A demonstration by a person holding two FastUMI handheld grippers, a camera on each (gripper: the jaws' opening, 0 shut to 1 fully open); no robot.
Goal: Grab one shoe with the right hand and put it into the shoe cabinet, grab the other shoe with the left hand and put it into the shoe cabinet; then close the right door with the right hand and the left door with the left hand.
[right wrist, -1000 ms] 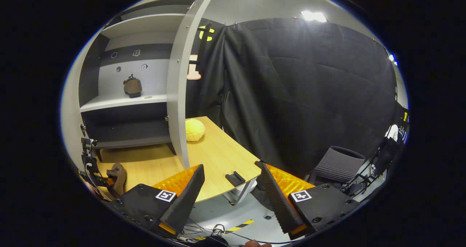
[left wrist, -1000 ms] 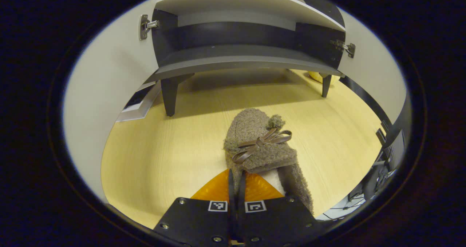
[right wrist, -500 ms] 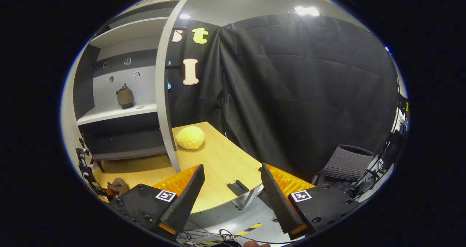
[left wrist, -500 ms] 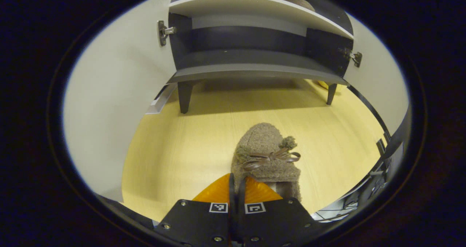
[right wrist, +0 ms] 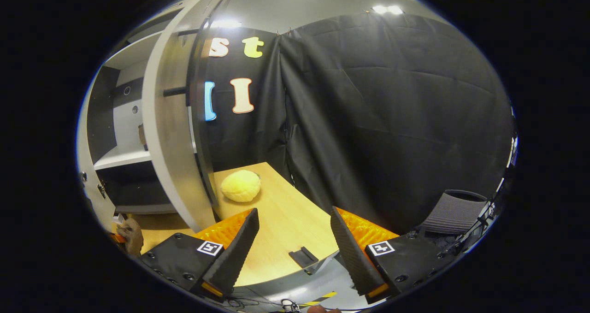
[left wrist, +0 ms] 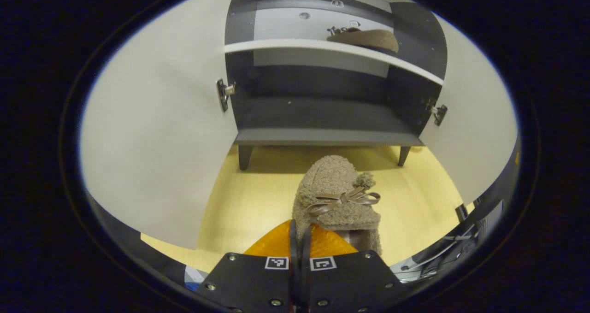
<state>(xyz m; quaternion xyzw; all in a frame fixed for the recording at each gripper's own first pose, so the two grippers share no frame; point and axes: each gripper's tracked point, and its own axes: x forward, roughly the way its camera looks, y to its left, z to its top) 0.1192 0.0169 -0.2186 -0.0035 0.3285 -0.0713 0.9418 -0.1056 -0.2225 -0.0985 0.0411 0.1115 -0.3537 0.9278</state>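
Left gripper view puts the left gripper (left wrist: 298, 232) at the bottom centre of the frame, its two fingers pressed together on the heel rim of a fuzzy brown slipper with a thin brown bow (left wrist: 339, 195). The slipper's long axis runs up the frame, heel at the gripper and rounded toe pointing toward the open shoe cabinet (left wrist: 322, 138) ahead. It shows against the pale wooden counter (left wrist: 239, 211); whether the sole touches the wood cannot be told. The cabinet stands on short dark legs at the upper centre, with a dark lower compartment and a white shelf (left wrist: 295, 46) above it. On that shelf, toward the upper right, lies the second fuzzy brown slipper (left wrist: 366, 36), its long axis running roughly left to right in the frame. The left white door (left wrist: 161, 133) fills the left side and the right white door (left wrist: 474, 133) the right side, both swung open toward the camera.

Right gripper view has the right gripper (right wrist: 295, 239) at the bottom centre with its fingers spread wide apart and nothing between them. Beyond it the counter carries a round yellow plush cushion (right wrist: 240, 186) in the middle left, just beside the edge of the open right door. At the lower left edge, the held slipper is partly visible. A dark grey chair (right wrist: 454, 209) sits at the lower right.
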